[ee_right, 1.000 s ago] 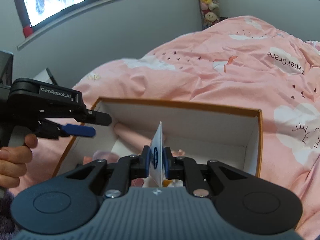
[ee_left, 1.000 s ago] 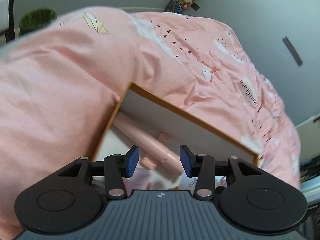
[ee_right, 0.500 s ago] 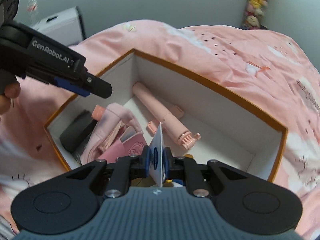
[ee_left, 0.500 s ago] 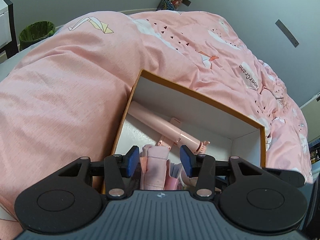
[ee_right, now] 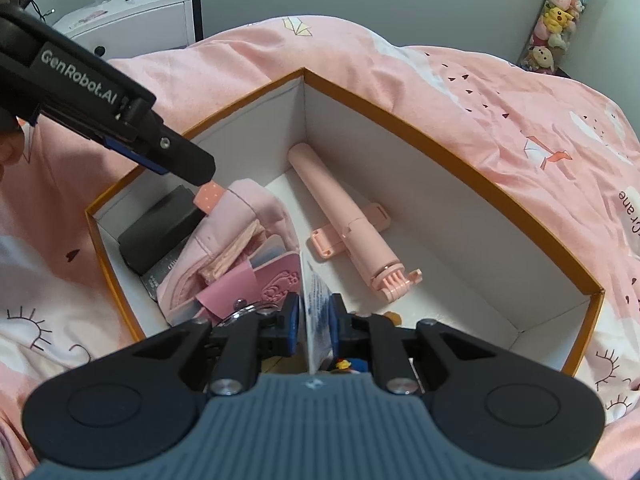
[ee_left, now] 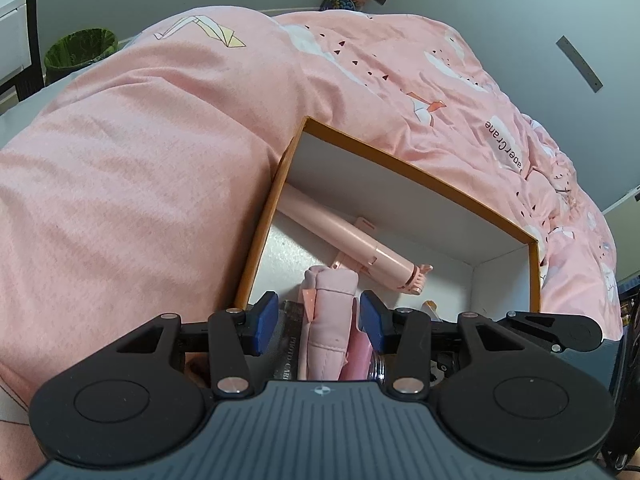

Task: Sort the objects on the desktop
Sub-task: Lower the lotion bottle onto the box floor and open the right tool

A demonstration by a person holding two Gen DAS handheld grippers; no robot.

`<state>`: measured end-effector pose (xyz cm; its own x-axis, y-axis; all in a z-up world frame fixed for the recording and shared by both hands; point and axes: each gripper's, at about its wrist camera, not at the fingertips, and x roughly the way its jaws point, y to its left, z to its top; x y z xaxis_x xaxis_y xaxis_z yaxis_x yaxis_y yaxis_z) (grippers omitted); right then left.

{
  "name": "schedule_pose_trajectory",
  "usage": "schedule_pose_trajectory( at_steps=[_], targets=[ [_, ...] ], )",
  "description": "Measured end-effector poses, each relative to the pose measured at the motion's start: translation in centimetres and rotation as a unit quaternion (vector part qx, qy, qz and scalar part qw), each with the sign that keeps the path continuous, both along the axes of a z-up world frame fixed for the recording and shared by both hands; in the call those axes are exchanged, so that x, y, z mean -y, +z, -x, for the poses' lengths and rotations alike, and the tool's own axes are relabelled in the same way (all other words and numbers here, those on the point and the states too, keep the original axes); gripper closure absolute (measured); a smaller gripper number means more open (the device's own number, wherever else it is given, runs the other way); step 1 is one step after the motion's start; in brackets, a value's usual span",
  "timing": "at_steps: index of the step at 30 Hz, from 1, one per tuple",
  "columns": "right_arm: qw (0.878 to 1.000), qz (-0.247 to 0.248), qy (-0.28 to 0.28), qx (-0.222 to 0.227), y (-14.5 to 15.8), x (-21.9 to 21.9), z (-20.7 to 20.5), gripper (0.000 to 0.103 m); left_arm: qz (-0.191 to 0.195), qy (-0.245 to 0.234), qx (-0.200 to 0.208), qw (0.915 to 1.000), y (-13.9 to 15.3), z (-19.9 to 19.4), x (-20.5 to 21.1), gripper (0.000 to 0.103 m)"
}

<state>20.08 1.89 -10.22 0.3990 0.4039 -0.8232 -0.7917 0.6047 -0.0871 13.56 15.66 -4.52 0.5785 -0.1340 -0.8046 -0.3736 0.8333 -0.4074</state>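
Note:
An orange-rimmed white box [ee_left: 420, 176] [ee_right: 440, 152] lies on a pink quilt. In it are a pink selfie stick [ee_left: 340, 236] [ee_right: 344, 224], a pink pouch [ee_left: 330, 320] [ee_right: 248, 208], a black case [ee_right: 156, 232] and a pink card holder [ee_right: 264, 284]. My left gripper [ee_left: 318, 320] is open and hangs over the pouch, which shows between its blue pads without touching them; in the right wrist view its fingertips [ee_right: 196, 168] hover above the pouch's corner. My right gripper [ee_right: 314, 320] is shut on a thin white packet [ee_right: 316, 300] standing on edge over the box's near side.
The pink quilt [ee_left: 140, 200] bulges high along the box's left side. A white cabinet [ee_right: 132, 20] and a green bin [ee_left: 80, 52] stand beyond the bed. A column of plush toys [ee_right: 560, 12] stands against the grey wall.
Both grippers have come in over the box, so more of its inside shows. The right gripper has rolled while keeping the white packet. The left gripper now hangs over the pink pouch.

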Motion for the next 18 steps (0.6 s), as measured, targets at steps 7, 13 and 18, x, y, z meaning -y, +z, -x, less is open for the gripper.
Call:
schedule_pose_trajectory(
  at_steps=[7,13,18],
  targets=[
    [1.000,-0.009,-0.001,0.002,0.5,0.1,0.5,0.086,-0.001,-0.011,-0.002,0.9999,0.0,0.4,0.3,0.051],
    [0.996,-0.077,-0.044,-0.016,2.7,2.5,0.1,0.085,-0.014,0.001,-0.003,0.9999,0.0,0.8,-0.3,0.051],
    [0.985,-0.103,-0.130,-0.037,2.9,4.4,-2.5,0.084,-0.022,0.000,0.010,0.9997,0.5,0.7,-0.5,0.051]
  ],
)
